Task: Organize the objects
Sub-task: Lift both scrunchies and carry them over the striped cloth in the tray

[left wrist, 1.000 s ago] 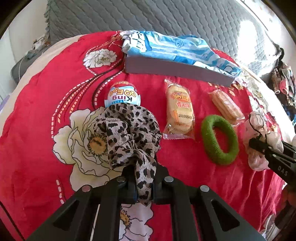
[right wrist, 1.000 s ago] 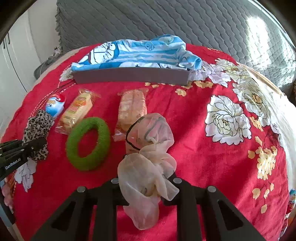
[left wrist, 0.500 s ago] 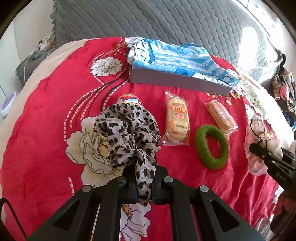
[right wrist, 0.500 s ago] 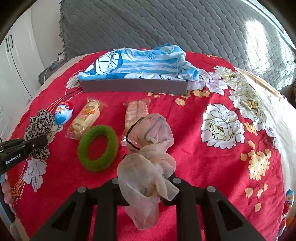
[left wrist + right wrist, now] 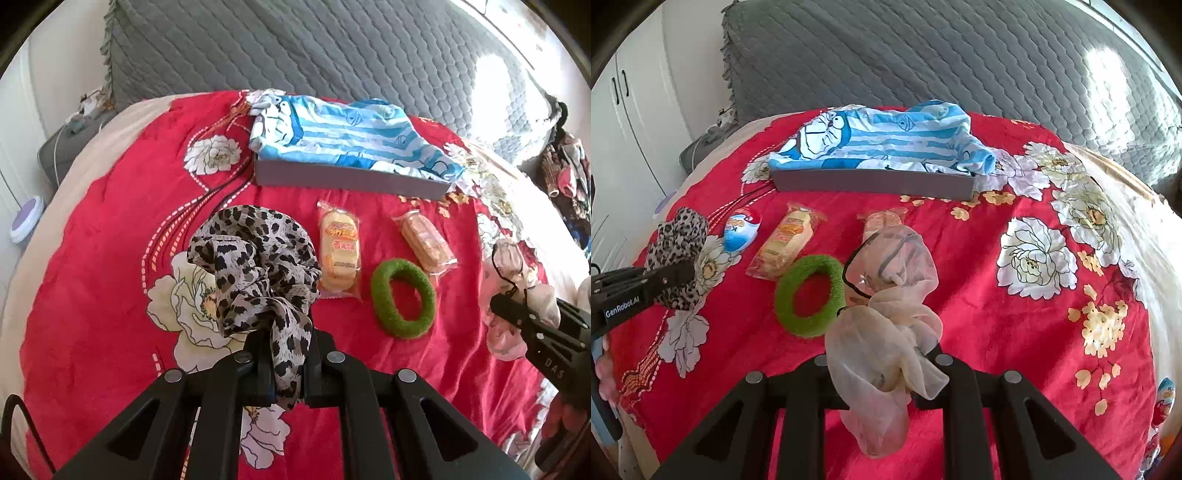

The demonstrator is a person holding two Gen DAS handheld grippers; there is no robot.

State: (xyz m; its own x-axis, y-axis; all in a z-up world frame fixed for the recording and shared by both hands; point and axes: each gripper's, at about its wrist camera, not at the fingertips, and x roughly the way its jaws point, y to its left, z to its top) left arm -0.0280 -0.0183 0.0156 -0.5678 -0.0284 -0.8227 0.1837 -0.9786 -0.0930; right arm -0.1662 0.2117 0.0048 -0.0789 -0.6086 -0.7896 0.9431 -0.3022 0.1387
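My left gripper (image 5: 286,354) is shut on a leopard-print scrunchie (image 5: 255,266), held up above the red flowered blanket (image 5: 110,236). In the right wrist view that gripper (image 5: 679,271) and the leopard scrunchie (image 5: 677,240) show at the left edge. My right gripper (image 5: 882,363) is shut on a sheer cream scrunchie (image 5: 886,317), also lifted off the blanket; it appears at the right of the left wrist view (image 5: 517,291). A green fuzzy ring (image 5: 402,297) (image 5: 810,295) lies between them on the blanket.
Two wrapped snack cakes (image 5: 340,251) (image 5: 424,240) lie beyond the ring. A blue-white egg-shaped packet (image 5: 742,229) sits at the left. A grey box (image 5: 873,181) with a blue striped cloth (image 5: 882,144) stands at the back, a grey quilted pillow (image 5: 923,59) behind.
Both grippers have risen with their scrunchies; the blanket and items look smaller and farther below. The leopard scrunchie now hides the egg packet in the left wrist view.
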